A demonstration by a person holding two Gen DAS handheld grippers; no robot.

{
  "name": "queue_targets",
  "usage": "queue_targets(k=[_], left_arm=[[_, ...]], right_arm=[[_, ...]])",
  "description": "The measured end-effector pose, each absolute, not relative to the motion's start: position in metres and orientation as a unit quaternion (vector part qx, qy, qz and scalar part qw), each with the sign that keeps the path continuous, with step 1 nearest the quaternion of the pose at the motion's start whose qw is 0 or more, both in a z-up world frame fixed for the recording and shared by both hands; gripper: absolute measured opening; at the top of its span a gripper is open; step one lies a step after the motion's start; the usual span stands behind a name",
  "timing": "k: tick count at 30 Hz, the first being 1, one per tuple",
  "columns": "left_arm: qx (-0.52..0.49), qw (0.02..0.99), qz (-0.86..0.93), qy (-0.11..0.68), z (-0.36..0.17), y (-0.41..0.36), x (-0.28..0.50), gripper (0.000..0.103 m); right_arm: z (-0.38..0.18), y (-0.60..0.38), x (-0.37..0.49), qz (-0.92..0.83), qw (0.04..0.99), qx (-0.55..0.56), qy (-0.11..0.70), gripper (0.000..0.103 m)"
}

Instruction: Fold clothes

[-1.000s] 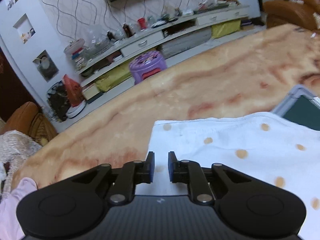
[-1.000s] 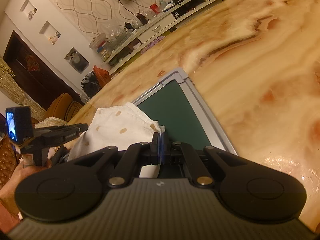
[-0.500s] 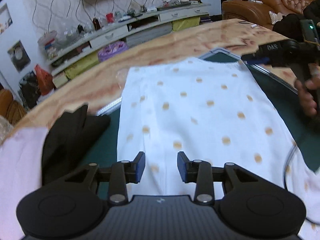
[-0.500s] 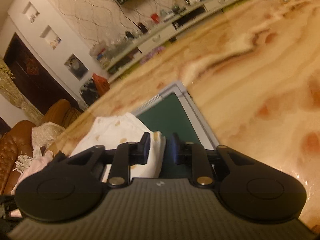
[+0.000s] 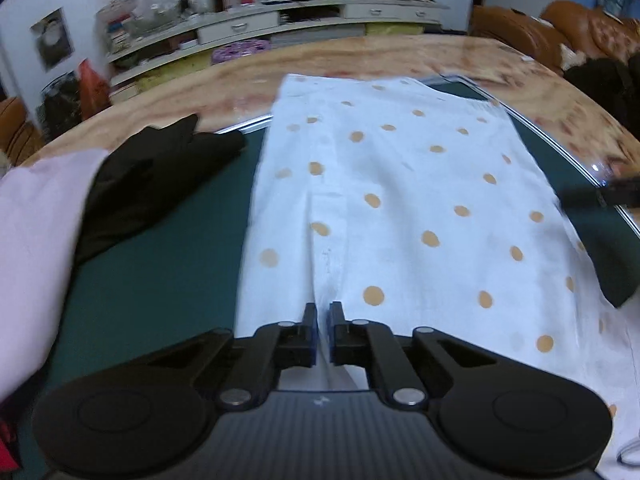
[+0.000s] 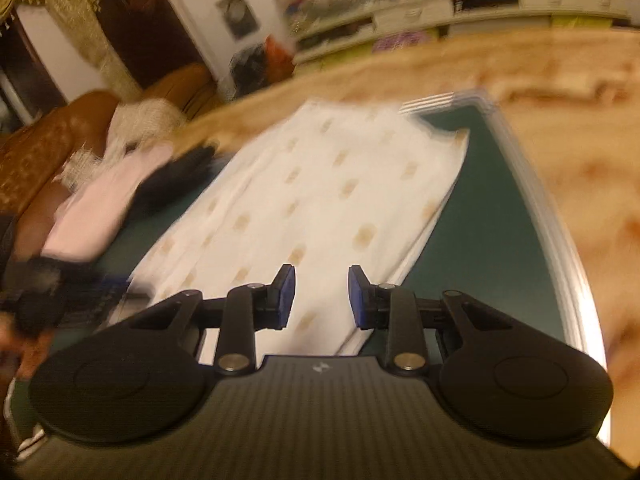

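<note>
A white garment with orange dots (image 5: 400,200) lies spread flat on a dark green mat (image 5: 160,280). My left gripper (image 5: 323,316) sits at the garment's near edge. Its fingers are pinched together on the cloth, and a crease runs up from the narrow gap. In the blurred right wrist view the same garment (image 6: 320,184) stretches away from me. My right gripper (image 6: 322,292) is open above its near end with nothing held. The right gripper's dark tip (image 5: 600,196) also shows at the garment's right edge in the left wrist view.
A black cloth (image 5: 152,176) and a pink garment (image 5: 36,220) lie left of the white one on the mat. The mat's silver frame (image 6: 560,240) borders a marble-patterned table (image 5: 400,56). Shelves, a purple stool and brown sofas stand beyond it.
My left gripper has gone from wide open to pinched on the garment's near edge. My right gripper let go of the cloth, opened wider and pulled back. The garment now lies flat.
</note>
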State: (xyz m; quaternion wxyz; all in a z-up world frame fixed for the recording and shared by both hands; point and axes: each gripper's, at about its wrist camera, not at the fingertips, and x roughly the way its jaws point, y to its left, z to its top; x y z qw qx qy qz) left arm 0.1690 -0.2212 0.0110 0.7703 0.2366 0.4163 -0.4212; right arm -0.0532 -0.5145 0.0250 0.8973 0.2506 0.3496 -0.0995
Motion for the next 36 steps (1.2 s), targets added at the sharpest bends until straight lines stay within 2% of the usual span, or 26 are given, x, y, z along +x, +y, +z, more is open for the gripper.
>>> queue_targets(k=[5, 7, 9, 10, 13, 19, 28, 32, 34, 35, 36], left_arm=[[0.232, 0.785, -0.398, 0.415, 0.011, -0.205, 0.177, 0.003], [0.249, 0.785, -0.39, 0.413, 0.011, -0.206, 0.175, 0.017], [0.263, 0.793, -0.368, 0.408, 0.015, -0.208, 0.173, 0.052], [0.262, 0.798, -0.364, 0.401, 0.019, -0.207, 0.172, 0.054], [0.232, 0.794, -0.397, 0.397, 0.035, -0.198, 0.161, 0.054], [0.255, 0.764, -0.419, 0.42, 0.038, -0.166, 0.121, 0.054], [0.216, 0.782, -0.391, 0.434, 0.083, -0.067, 0.097, 0.055], [0.185, 0.813, -0.366, 0.414, 0.124, -0.028, 0.087, 0.06], [0.182, 0.821, -0.352, 0.412, 0.137, -0.01, 0.078, 0.067], [0.182, 0.823, -0.345, 0.413, 0.141, -0.002, 0.074, 0.074], [0.185, 0.823, -0.34, 0.416, 0.142, 0.006, 0.07, 0.075]], right_arm=[[0.022, -0.484, -0.062, -0.088, 0.886, 0.245, 0.385, 0.034], [0.02, -0.472, -0.066, -0.083, 0.881, 0.243, 0.398, 0.034], [0.019, -0.473, -0.067, -0.091, 0.876, 0.245, 0.405, 0.034], [0.02, -0.473, -0.068, -0.093, 0.875, 0.245, 0.407, 0.034], [0.02, -0.473, -0.068, -0.105, 0.871, 0.237, 0.418, 0.034], [0.024, -0.465, -0.074, -0.113, 0.87, 0.233, 0.419, 0.034], [0.043, -0.374, -0.099, 0.011, 0.883, 0.237, 0.405, 0.034], [0.042, -0.324, -0.098, 0.051, 0.88, 0.228, 0.414, 0.034], [0.043, -0.304, -0.094, 0.069, 0.877, 0.228, 0.418, 0.034], [0.042, -0.294, -0.09, 0.076, 0.875, 0.226, 0.422, 0.034], [0.043, -0.283, -0.086, 0.079, 0.874, 0.22, 0.426, 0.034]])
